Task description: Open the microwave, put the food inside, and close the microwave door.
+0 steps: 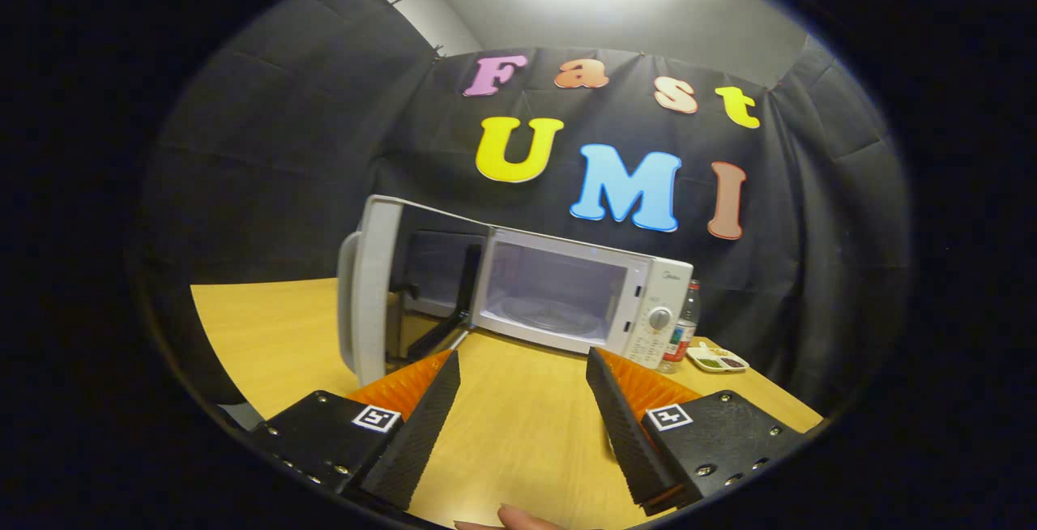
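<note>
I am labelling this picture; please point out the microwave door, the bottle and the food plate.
microwave door [374, 295]: gripper view, on its open outer edge.
bottle [684, 327]: gripper view, on its body, beside the microwave.
food plate [716, 360]: gripper view, on its middle, beyond the open jaws.

We see a white microwave with a pale grey open door and a dark inner window at the centre of the frame. It sits on a honey-yellow wood-grain table. At its right, a clear bottle bears a red label, beside a small white tray of dark and greenish food.
</note>
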`<state>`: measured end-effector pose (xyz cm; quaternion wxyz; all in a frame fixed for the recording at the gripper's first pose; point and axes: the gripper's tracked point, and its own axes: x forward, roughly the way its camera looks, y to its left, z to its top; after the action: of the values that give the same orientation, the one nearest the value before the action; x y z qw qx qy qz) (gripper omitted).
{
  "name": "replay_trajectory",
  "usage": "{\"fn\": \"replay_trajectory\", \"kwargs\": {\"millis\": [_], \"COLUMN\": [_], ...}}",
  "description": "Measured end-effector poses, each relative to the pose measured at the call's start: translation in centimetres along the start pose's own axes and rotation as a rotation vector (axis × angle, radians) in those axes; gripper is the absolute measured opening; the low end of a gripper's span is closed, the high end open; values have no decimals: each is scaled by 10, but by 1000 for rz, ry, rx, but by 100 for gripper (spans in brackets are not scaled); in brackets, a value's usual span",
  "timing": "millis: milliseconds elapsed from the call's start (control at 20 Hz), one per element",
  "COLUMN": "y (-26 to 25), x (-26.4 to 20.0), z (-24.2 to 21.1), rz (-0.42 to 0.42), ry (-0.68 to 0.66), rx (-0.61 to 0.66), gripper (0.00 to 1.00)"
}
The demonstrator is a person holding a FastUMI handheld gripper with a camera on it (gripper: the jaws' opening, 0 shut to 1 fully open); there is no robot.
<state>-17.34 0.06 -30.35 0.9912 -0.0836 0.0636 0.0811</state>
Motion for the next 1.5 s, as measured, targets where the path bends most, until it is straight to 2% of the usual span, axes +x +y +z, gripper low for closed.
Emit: {"fn": "replay_trajectory", "kwargs": {"millis": [300, 550, 650, 800, 950, 1050, 1200, 1250, 1350, 1400, 1500], "y": [-106, -134, -147, -163, -152, -156, -152, -154, -156, -153, -147], "x": [27, 55, 63, 70, 80, 88, 88, 97, 93, 94, 94], "z": [-47, -116, -130, -136, -144, -145, -164, -161, -158, -150, -128], "rz": [-120, -66, -79, -120, -75, -76, -65, -77, -95, -80, -68], "ry": [159, 414, 463, 477, 536, 531, 604, 576, 561, 532, 463], "rx": [80, 190, 215, 196, 209, 190, 186, 193, 204, 219, 221], "gripper": [95, 95, 95, 95, 97, 97, 98, 99, 94, 91, 90]}}
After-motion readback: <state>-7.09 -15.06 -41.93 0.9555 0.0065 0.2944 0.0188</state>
